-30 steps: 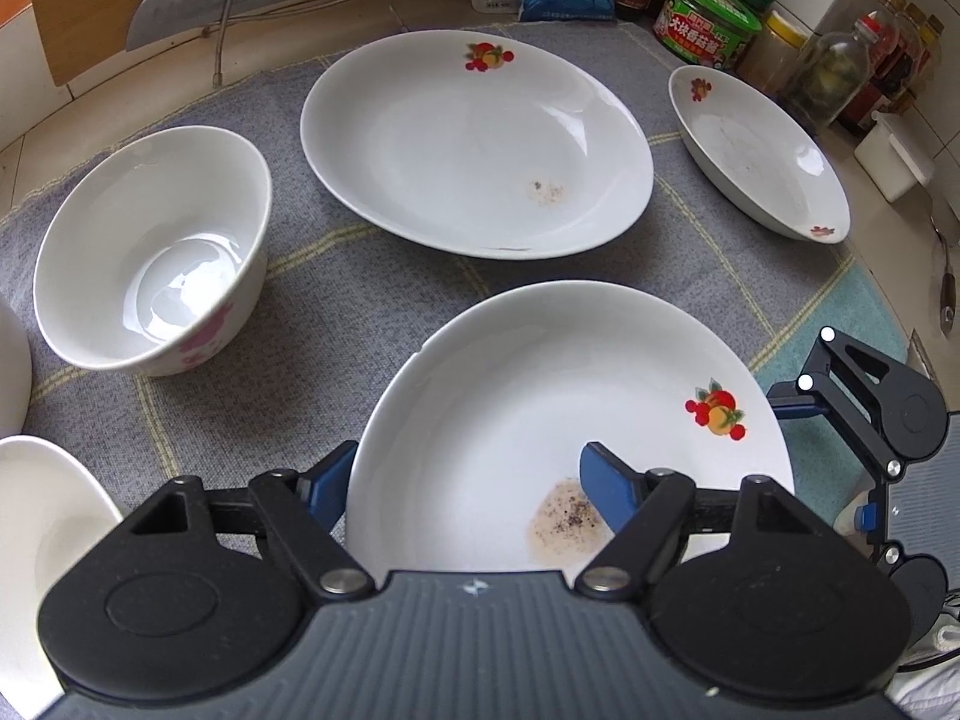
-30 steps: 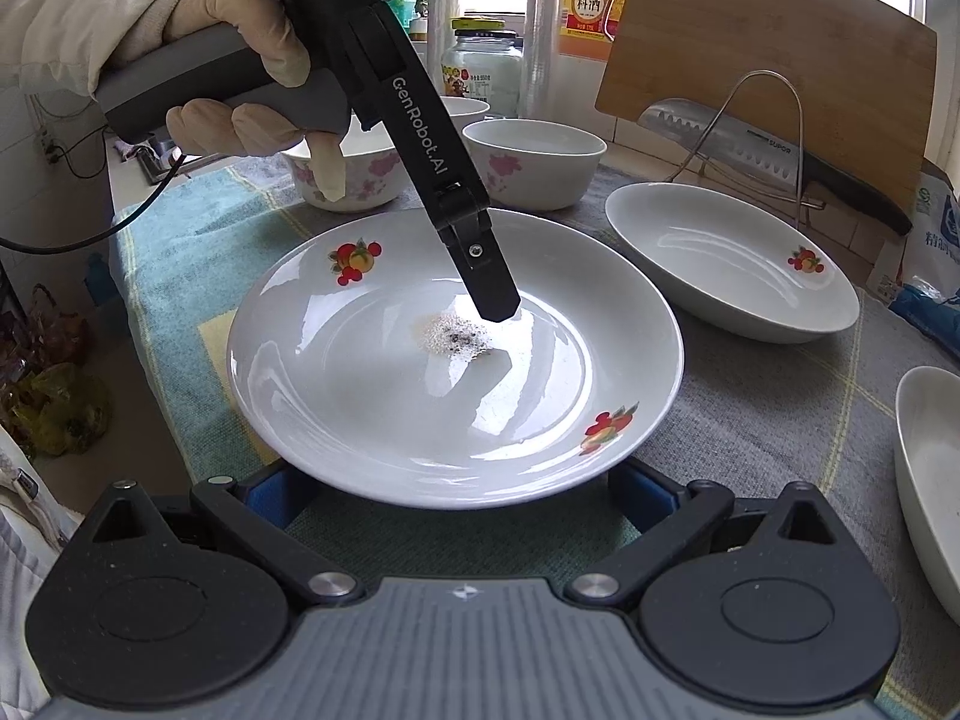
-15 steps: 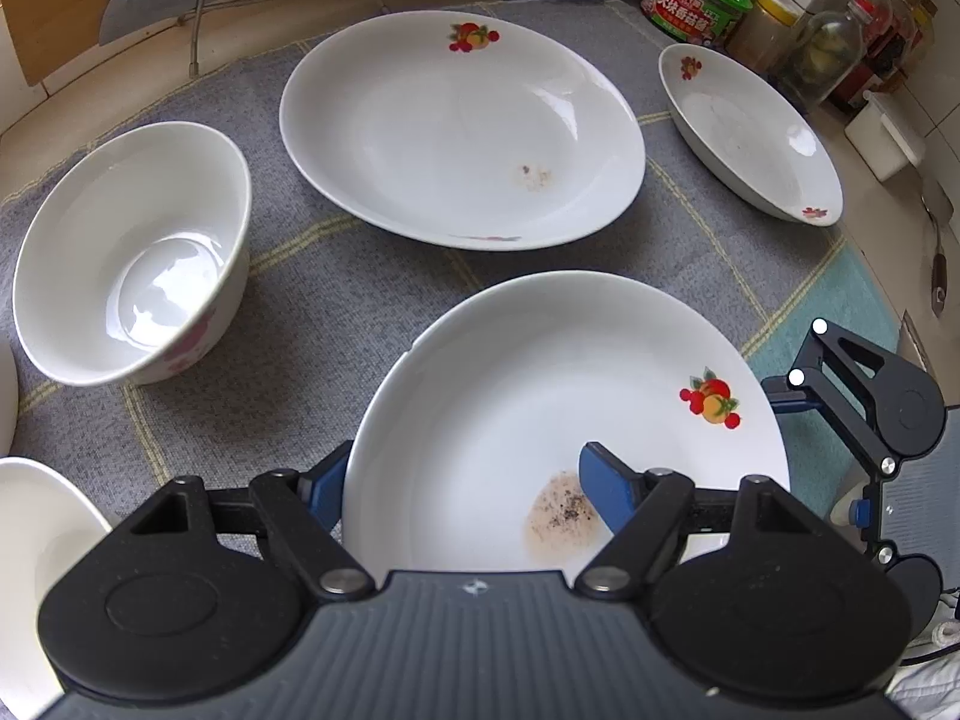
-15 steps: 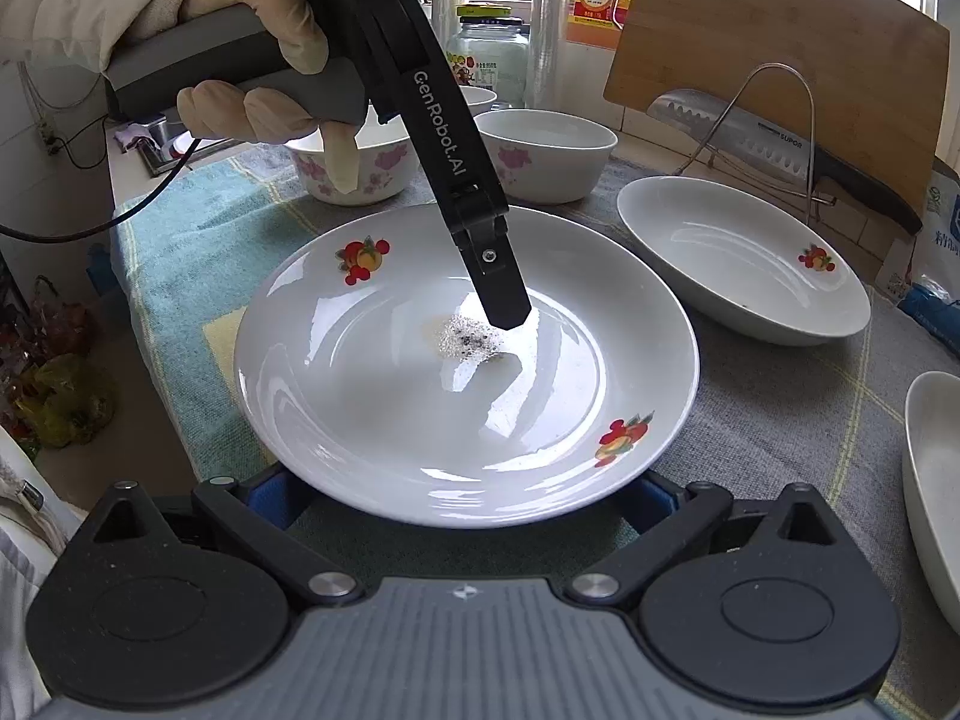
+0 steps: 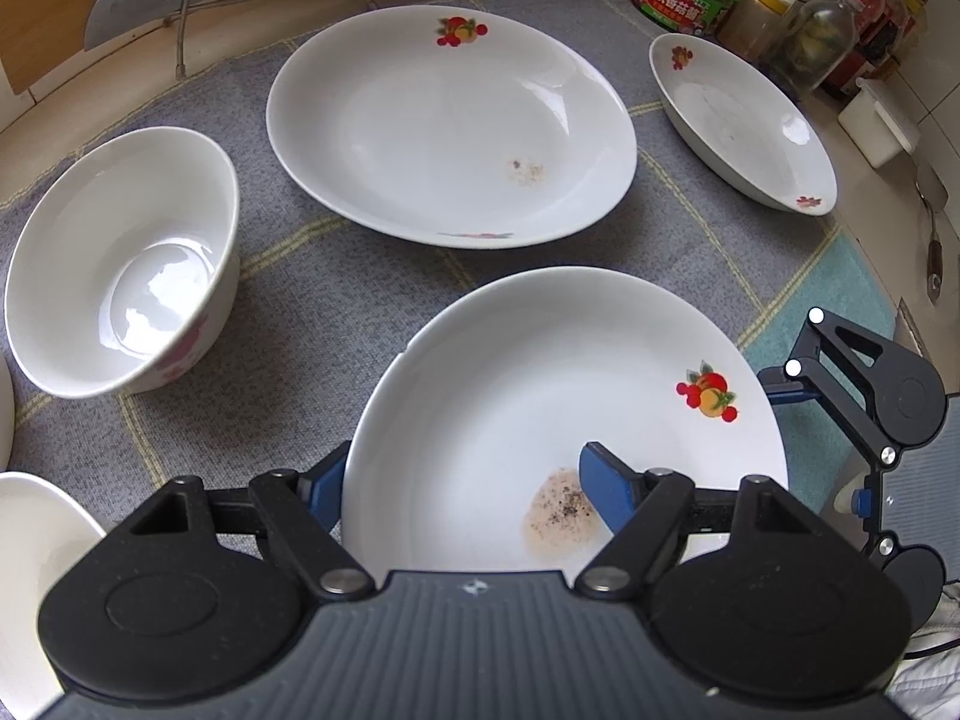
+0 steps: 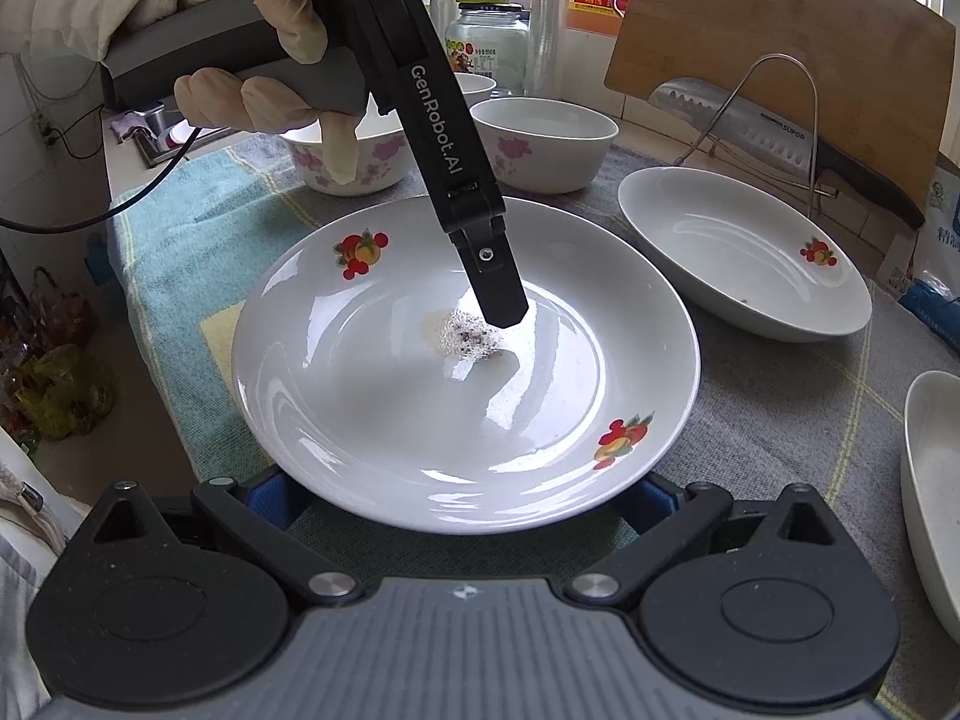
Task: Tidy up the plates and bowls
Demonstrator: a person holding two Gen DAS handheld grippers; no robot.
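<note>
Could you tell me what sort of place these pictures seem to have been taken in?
Most likely a home kitchen counter: a cleaver rests on a wire rack against a wooden cutting board, sauce bottles and jars crowd the tiled corner, and used plates lie on a cloth.

Right gripper [image 6: 462, 495] fingertips hidden under the soiled plate [image 6: 372, 408] rim, grip unclear. Left gripper's [image 5: 462, 480] outer finger [image 5: 321, 489] sits behind that rim. Plate [image 6: 933, 480] cut off at right edge.

The white plate [image 6: 384, 408] carries red-and-orange fruit motifs and a brown speckled stain. The white bowl [image 6: 543, 144] has pink flowers. The mat [image 5: 336, 264] is grey with yellow lines.
</note>
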